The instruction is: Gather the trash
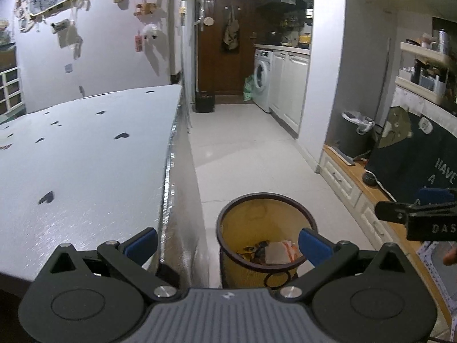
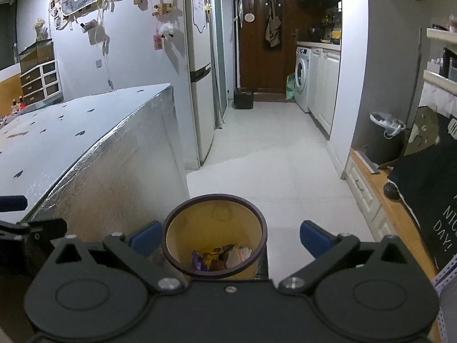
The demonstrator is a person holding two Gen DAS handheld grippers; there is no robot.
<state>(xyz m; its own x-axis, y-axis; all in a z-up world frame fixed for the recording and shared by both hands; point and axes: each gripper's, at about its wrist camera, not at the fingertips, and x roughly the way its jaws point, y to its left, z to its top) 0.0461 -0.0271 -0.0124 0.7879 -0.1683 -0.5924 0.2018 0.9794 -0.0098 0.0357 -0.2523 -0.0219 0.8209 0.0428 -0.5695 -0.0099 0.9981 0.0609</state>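
A yellow waste basket with a dark rim stands on the floor beside the table; wrappers and paper scraps lie at its bottom. My left gripper is open above the table edge and the basket, holding nothing. In the right wrist view the same basket sits straight below, with trash inside. My right gripper hangs open over it, empty. The right gripper also shows at the right edge of the left wrist view, and the left one at the left edge of the right wrist view.
A white table with silver foil sides fills the left. A grey bin with a white liner stands on a wooden bench at right, next to a dark cloth. Tiled floor runs to a brown door and washing machine.
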